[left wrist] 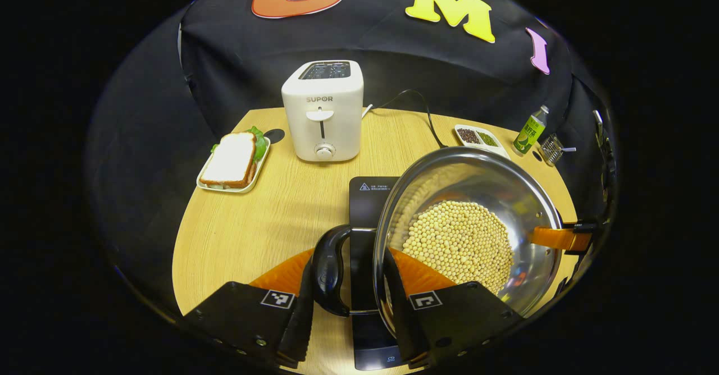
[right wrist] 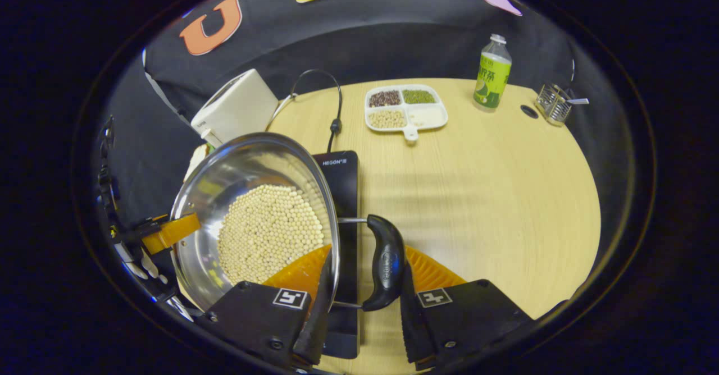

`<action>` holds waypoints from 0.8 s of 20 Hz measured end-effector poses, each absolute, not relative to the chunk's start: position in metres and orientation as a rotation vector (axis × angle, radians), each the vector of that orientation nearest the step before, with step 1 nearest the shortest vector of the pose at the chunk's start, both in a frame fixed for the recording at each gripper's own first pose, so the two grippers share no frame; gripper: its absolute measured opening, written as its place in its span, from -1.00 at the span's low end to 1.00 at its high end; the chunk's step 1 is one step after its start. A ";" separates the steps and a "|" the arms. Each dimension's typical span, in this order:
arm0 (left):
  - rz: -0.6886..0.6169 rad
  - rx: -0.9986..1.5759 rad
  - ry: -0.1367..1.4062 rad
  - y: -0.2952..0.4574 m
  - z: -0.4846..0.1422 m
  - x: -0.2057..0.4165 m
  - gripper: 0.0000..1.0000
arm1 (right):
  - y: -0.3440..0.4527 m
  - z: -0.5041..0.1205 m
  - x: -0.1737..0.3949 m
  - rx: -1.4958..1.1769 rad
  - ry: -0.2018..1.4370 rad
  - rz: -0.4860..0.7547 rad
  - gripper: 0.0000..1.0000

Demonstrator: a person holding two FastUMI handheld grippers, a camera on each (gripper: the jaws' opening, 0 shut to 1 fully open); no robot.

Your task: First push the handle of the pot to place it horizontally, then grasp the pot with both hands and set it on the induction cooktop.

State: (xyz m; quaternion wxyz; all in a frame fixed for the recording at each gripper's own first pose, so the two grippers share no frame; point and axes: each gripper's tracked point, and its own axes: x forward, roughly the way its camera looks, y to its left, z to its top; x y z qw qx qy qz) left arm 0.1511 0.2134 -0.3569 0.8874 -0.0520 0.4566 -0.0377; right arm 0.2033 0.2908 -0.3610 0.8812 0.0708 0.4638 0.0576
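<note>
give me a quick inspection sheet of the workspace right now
surface: round wooden table, bare on the side below the bottle.
job's things: steel pot with pale beans inside, tilted over the black induction cooktop; whether it rests on it cannot be told.
clutter: toaster, sandwich on a tray, divided dish of beans, green bottle, wire holder.
grippers: left gripper straddles one black pot handle; right gripper straddles the other handle; contact by both fingers cannot be told.
cables: black cord runs behind the cooktop.
surroundings: black cloth wall.
</note>
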 end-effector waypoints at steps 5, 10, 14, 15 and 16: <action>-0.081 -0.120 0.938 0.215 -0.362 0.145 0.18 | 0.289 -0.360 0.204 0.138 0.945 0.144 0.11; -0.080 -0.121 0.921 0.214 -0.361 0.143 0.18 | 0.288 -0.361 0.206 0.125 0.924 0.143 0.17; -0.081 -0.116 0.920 0.214 -0.361 0.143 0.18 | 0.288 -0.361 0.205 0.133 0.922 0.141 0.18; -0.080 -0.114 0.919 0.214 -0.361 0.143 0.18 | 0.288 -0.361 0.206 0.132 0.922 0.138 0.18; -0.080 -0.115 0.921 0.214 -0.361 0.143 0.18 | 0.287 -0.361 0.206 0.130 0.921 0.136 0.18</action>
